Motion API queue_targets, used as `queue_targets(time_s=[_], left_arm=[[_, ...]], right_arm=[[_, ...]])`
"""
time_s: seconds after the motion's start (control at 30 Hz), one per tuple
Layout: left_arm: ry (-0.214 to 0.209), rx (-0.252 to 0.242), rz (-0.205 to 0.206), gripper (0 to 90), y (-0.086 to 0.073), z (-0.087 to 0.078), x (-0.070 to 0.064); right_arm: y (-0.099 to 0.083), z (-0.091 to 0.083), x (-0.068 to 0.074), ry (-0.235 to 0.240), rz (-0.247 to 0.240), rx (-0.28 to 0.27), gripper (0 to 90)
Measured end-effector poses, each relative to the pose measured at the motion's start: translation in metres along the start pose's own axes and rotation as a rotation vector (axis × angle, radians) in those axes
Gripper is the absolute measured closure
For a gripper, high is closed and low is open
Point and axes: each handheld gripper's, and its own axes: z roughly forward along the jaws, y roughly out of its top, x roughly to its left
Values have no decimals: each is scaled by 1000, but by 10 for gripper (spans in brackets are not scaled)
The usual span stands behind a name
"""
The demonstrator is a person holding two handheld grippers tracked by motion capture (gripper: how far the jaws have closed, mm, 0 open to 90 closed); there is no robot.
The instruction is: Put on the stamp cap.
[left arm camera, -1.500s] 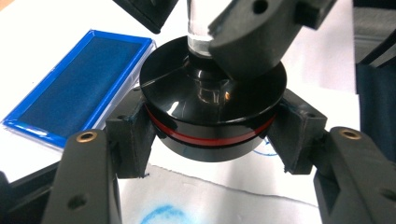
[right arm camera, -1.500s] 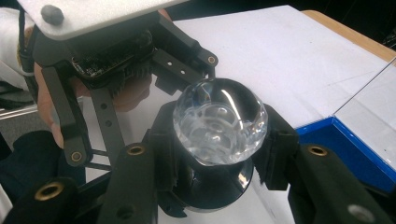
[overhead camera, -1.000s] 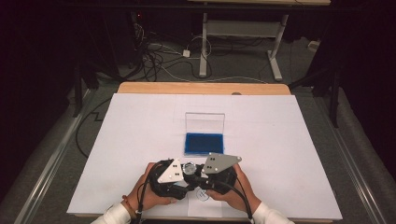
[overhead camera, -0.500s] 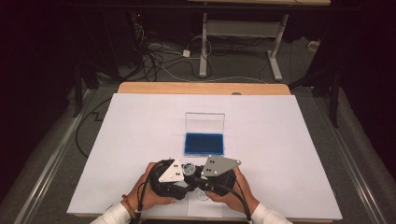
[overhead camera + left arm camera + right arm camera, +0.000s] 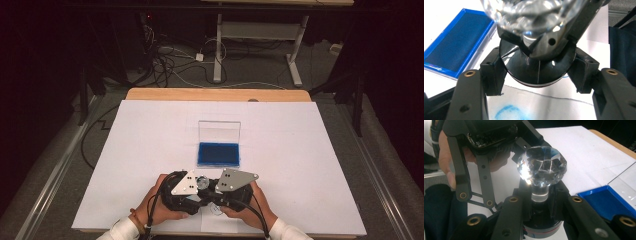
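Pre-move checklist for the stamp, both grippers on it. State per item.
1. Left gripper shut on the stamp at its black round base: ok, both jaws press the base.
2. Right gripper shut on the stamp's clear neck under the crystal knob: ok.
3. Ink pad open, lid upright behind it: ok.
4. Stamp off the paper: ok, the left gripper view shows paper under the base.
5. Blue print on the paper: ok, a faint ring below the base.
6. Stamp face inked: cannot tell, face hidden.
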Motion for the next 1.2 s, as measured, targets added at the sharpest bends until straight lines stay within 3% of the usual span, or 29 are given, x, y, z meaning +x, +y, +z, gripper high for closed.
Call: queue_targets(time_s=[0.17,0.23,0.53,0.83,1.1,1.2], left_arm=[[-24,-2,1,356,-3,3,1],[-42,-10,-16,355,-5,5,3],[-54,-65,-35,349,-10,4,5],[-52,-95,-68,314,-11,3,7],[-18,-101,-92,174,-13,5,7],[-7,-103,-88,169,-13,4,8]], right_arm=[[-3,1,-2,20,26,-2,755],[-6,2,-2,20,39,-4,756],[-8,0,-4,23,69,-41,756],[-7,-2,-4,11,60,-55,756],[-6,-3,-5,-6,65,-68,756],[-6,-5,-6,-14,68,-76,756]])
